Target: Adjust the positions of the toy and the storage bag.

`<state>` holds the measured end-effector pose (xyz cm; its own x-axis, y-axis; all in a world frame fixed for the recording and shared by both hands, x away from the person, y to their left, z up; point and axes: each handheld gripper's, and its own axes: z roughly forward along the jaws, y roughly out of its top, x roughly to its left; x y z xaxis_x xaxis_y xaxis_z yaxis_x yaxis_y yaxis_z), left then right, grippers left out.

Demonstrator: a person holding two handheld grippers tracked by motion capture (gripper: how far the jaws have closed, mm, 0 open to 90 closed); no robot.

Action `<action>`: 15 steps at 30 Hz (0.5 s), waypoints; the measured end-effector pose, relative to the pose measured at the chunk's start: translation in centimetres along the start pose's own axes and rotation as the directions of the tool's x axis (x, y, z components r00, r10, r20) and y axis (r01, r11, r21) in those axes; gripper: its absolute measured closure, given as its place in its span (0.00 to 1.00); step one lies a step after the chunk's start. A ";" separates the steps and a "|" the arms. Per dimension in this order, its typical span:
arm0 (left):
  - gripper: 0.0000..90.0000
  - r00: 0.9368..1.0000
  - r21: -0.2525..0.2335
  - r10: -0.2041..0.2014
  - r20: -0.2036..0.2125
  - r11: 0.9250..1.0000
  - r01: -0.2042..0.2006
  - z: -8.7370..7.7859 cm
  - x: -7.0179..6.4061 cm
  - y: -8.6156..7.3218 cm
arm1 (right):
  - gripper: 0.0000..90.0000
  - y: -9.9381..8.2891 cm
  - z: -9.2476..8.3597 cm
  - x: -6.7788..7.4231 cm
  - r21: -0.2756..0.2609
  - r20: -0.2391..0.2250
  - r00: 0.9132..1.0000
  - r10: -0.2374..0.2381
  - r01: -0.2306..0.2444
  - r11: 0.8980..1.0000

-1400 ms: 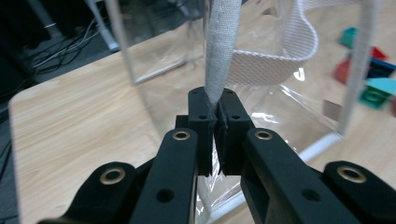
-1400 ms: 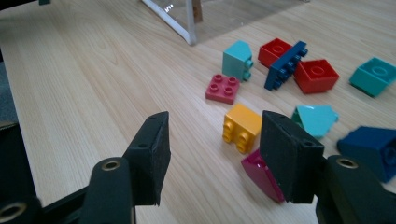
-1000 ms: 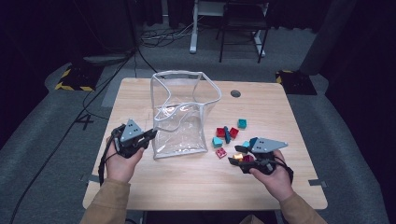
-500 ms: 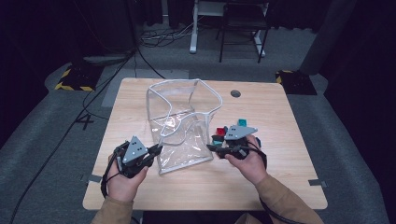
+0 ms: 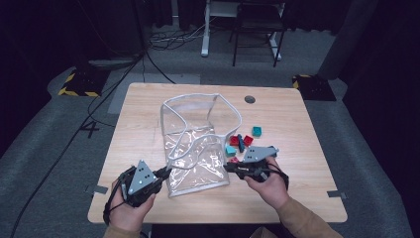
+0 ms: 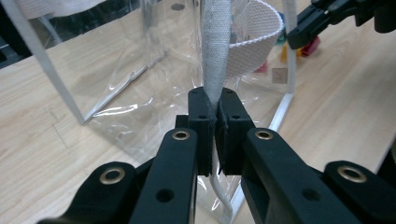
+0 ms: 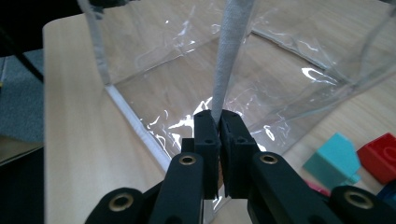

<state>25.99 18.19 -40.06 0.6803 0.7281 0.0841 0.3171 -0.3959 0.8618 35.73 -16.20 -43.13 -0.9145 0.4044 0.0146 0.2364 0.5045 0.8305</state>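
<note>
Dim room, lit table, plastic glare

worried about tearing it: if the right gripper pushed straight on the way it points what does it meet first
The right gripper is already shut on the clear bag's white trim; straight ahead lies the bag's clear plastic wall, probably first, though depth is hard to judge.

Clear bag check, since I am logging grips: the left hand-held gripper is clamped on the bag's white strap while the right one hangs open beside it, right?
Not quite. The right hand-held gripper is also shut on the clear bag's white edging, as the right gripper view shows. The left hand-held gripper does clamp the strap.
</note>
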 end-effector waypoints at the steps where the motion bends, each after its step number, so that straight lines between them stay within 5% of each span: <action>1: 0.95 1.000 0.000 0.002 0.006 1.000 -0.002 -0.2 -0.3 -0.1 | 0.96 -0.2 -0.4 0.5 0.002 -0.006 1.000 -0.003 0.003 1.000; 15: 0.95 0.990 -0.019 0.072 0.125 0.997 -0.070 0.6 -2.4 0.4 | 0.95 -3.7 -5.6 4.2 0.011 -0.032 0.999 -0.003 0.003 1.000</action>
<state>24.90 15.97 -40.20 0.7788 0.6218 0.0826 0.2563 -0.4355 0.8629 29.19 -20.67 -42.98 -0.9253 0.3780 0.0300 0.2368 0.5143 0.8242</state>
